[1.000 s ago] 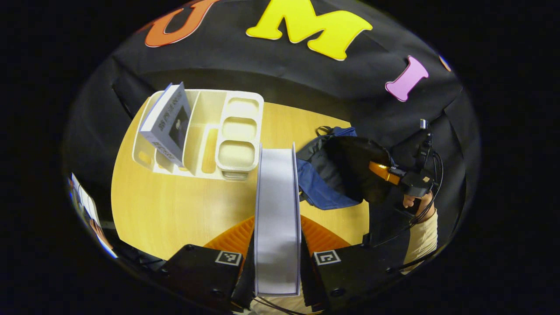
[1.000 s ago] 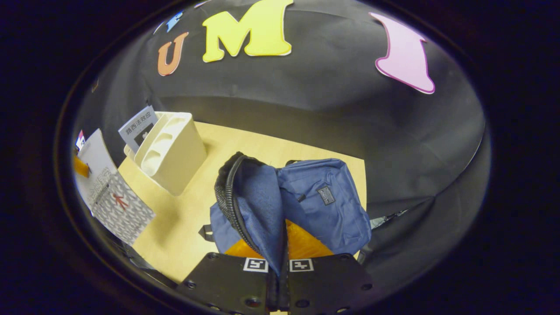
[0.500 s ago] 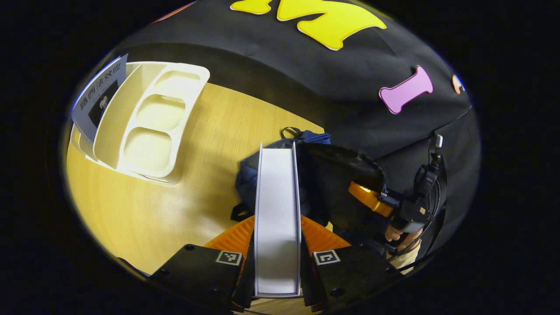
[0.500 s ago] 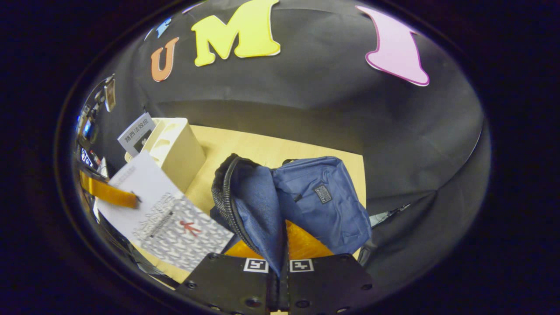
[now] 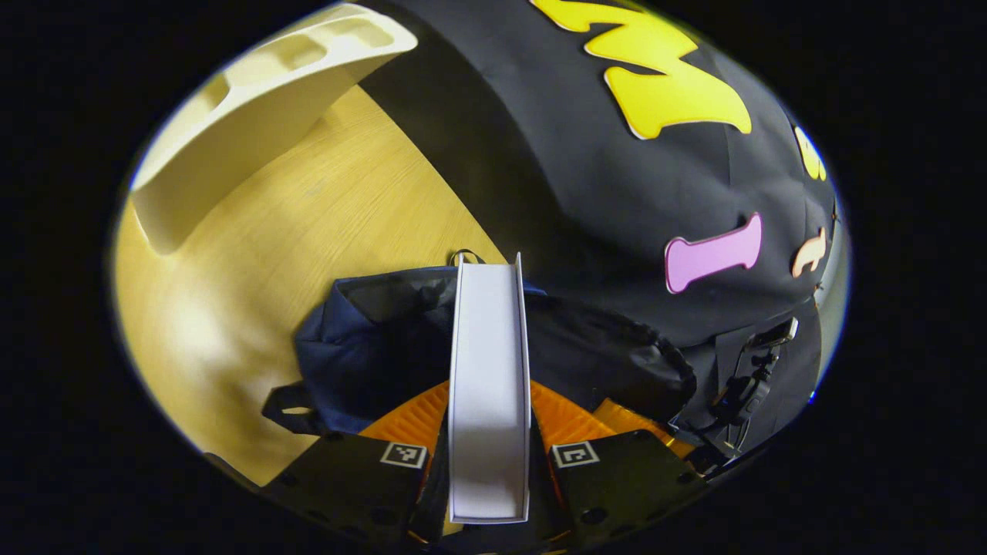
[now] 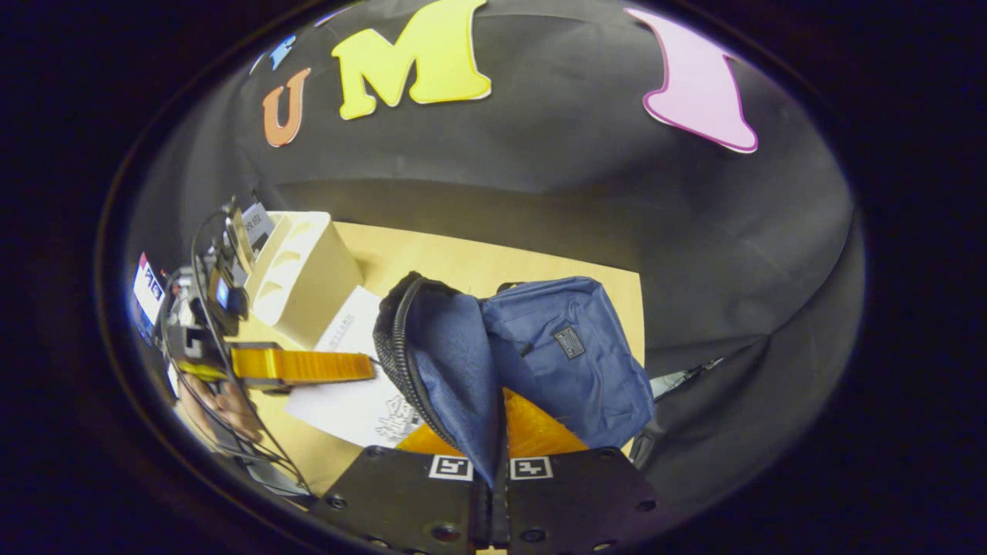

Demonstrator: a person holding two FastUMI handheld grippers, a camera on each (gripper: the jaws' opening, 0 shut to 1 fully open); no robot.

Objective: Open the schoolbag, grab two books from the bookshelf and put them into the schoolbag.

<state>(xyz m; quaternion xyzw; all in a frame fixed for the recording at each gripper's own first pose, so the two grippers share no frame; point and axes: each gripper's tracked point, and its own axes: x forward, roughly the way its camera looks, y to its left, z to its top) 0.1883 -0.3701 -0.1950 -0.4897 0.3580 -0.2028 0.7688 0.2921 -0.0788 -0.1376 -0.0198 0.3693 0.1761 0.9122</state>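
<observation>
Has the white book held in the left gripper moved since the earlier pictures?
Yes. In the right gripper view, the white book has travelled from beside the cream plastic bookshelf toward the open blue fabric schoolbag, now reaching its zipper rim.

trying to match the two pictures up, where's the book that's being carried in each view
Left gripper view: the book stands edge-on at bottom centre, clamped in the left tool, its far end over the schoolbag.
Right gripper view: lower left, going behind the schoolbag's raised flap.
Shared landmark: the bookshelf, upper left in both.
</observation>
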